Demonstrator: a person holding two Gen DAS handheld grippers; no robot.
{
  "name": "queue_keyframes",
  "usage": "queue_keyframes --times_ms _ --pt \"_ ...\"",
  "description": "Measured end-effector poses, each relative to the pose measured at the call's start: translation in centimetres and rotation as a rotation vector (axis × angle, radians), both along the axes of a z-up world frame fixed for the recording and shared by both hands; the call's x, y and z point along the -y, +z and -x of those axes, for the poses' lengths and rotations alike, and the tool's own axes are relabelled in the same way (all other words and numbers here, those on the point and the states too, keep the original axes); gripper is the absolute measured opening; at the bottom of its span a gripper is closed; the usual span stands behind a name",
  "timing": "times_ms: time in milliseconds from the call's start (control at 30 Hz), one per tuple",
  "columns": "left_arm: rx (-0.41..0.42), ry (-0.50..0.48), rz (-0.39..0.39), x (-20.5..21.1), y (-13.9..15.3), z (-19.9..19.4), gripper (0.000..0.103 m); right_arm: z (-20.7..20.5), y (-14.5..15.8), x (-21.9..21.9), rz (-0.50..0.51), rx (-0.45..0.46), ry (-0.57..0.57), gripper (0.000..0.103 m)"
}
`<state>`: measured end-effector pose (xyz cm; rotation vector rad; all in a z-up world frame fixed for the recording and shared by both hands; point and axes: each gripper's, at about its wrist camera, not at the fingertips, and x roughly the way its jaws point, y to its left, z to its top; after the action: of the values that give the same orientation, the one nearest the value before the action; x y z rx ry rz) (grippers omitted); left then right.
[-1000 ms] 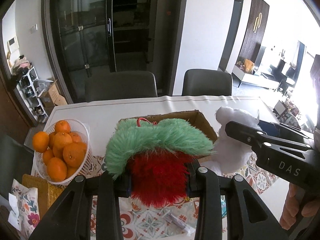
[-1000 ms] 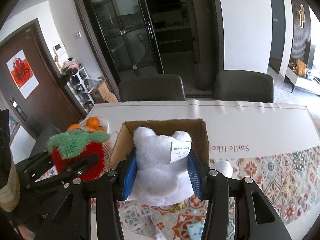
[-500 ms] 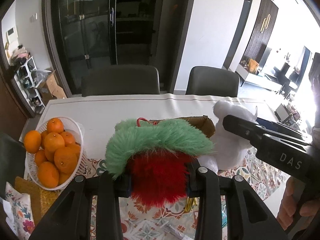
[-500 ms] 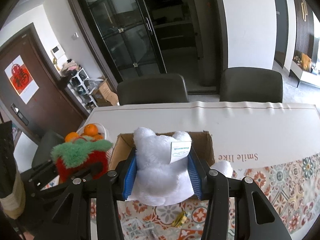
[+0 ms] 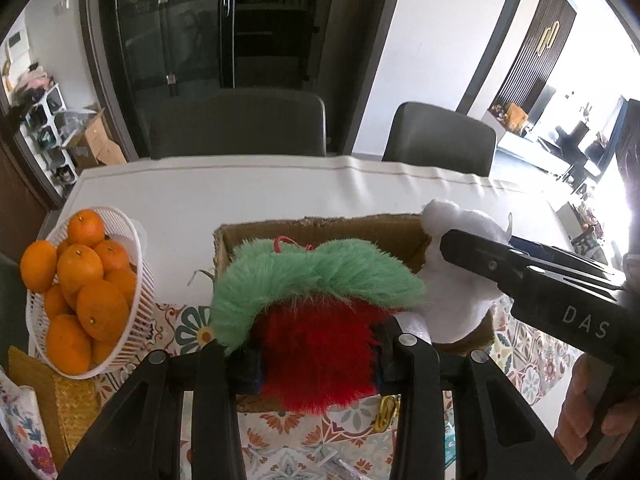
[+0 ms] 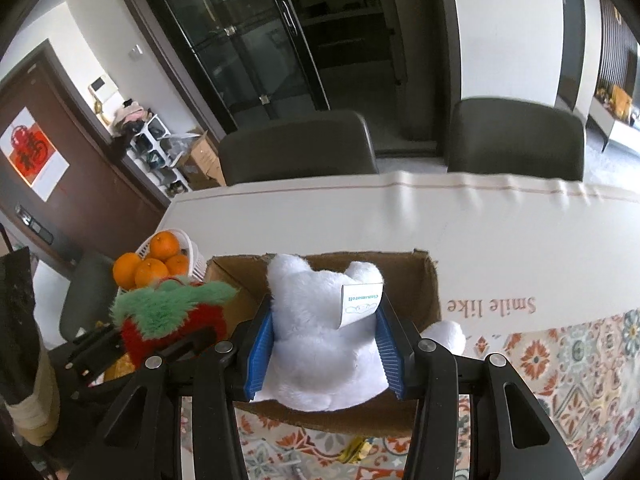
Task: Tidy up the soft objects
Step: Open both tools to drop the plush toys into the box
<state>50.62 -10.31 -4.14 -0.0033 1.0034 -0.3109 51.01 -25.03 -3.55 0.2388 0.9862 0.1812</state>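
Note:
My left gripper [image 5: 316,364] is shut on a red plush strawberry with a green furry top [image 5: 316,312] and holds it above the near edge of an open cardboard box [image 5: 320,232]. My right gripper [image 6: 324,348] is shut on a white plush toy [image 6: 320,340] with a paper tag, held over the same box [image 6: 424,280]. The white toy [image 5: 456,300] and the right gripper's arm show at the right in the left wrist view. The strawberry [image 6: 172,316] shows at the left in the right wrist view.
A white basket of oranges [image 5: 80,292] stands left of the box on the table [image 5: 240,192]. Two dark chairs [image 5: 240,124] stand at the far side. A small white ball [image 6: 444,334] lies right of the box. Small wrappers [image 5: 384,412] lie on the patterned cloth.
Both grippers have moved forward and over the box with their toys. The box now lies under both toys and looks closer.

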Motion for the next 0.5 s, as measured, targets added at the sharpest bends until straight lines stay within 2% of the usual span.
queue_keyframes --times_ms 267,333,400,500 --pt "-0.040 0.016 -0.013 -0.1 -2.3 -1.0 0.049 -0.9 -2.1 -0.3 0.013 -0.049 0.014 0.051" --pt "-0.044 0.015 -0.009 -0.1 -2.6 -1.0 0.051 -0.9 -2.2 -0.4 0.017 -0.048 0.022 0.052" --pt "-0.042 0.017 -0.009 -0.3 -2.6 -0.9 0.053 -0.9 -2.1 -0.5 0.036 -0.047 0.023 0.058" --pt "-0.033 0.026 -0.020 -0.6 -2.6 -0.8 0.054 -0.4 -1.5 -0.5 0.078 -0.026 0.007 0.059"
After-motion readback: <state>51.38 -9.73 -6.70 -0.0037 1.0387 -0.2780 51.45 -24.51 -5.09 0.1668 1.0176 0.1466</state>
